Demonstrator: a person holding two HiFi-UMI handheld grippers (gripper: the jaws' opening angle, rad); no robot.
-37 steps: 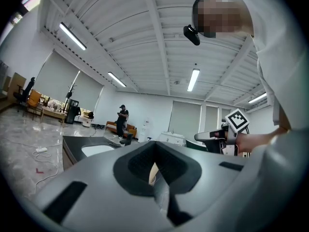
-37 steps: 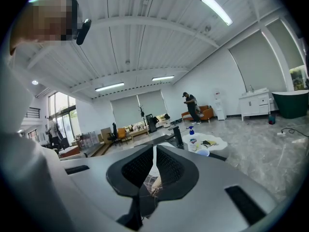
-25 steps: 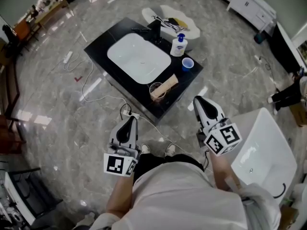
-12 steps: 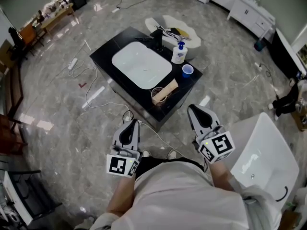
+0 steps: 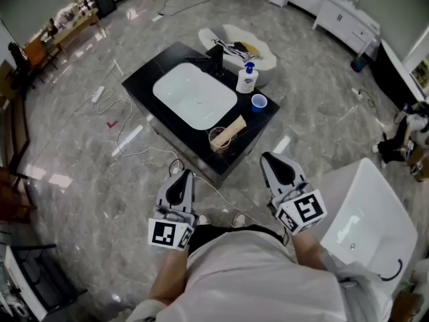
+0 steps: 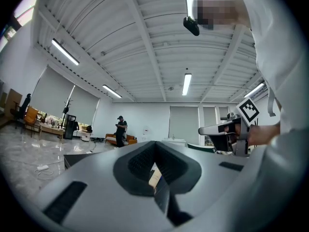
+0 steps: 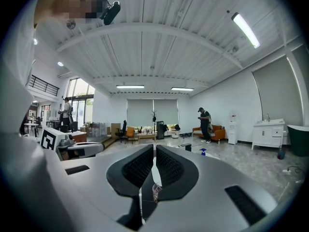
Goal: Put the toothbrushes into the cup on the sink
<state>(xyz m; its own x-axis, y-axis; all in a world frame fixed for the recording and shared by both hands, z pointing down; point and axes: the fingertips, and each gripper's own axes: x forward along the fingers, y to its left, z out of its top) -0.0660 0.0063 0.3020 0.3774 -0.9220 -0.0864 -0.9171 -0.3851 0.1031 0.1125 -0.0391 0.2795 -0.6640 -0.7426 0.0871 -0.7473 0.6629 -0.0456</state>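
Both tools are held low and well short of the black sink counter (image 5: 144,79), pointing toward it. The left gripper (image 5: 182,174) has its jaws together with nothing between them. The right gripper (image 5: 269,159) is likewise closed and empty. In each gripper view only distant objects show past the closed tips. On the counter, a white oval basin (image 5: 194,96) fills the middle. A tan oblong bundle (image 5: 231,126) lies by the near-right edge, one end resting on or in a clear glass cup (image 5: 218,139) close to the near corner. I take the bundle to be the toothbrushes or their pack, but it is too small to confirm. A small blue cup (image 5: 259,102) stands near the right corner, and a white soap bottle with a blue pump (image 5: 246,79) stands just beyond it along the far-right edge. I cannot tell which cup is the intended one. Handling judgement: toothbrushes are light, stiff and slim, with smooth handles that can twist in the pads. It seems best to grip mid-handle, across the narrow side, and lift clear of the glass. The clear cup looks tippable and fragile, so avoid pushing on its rim.
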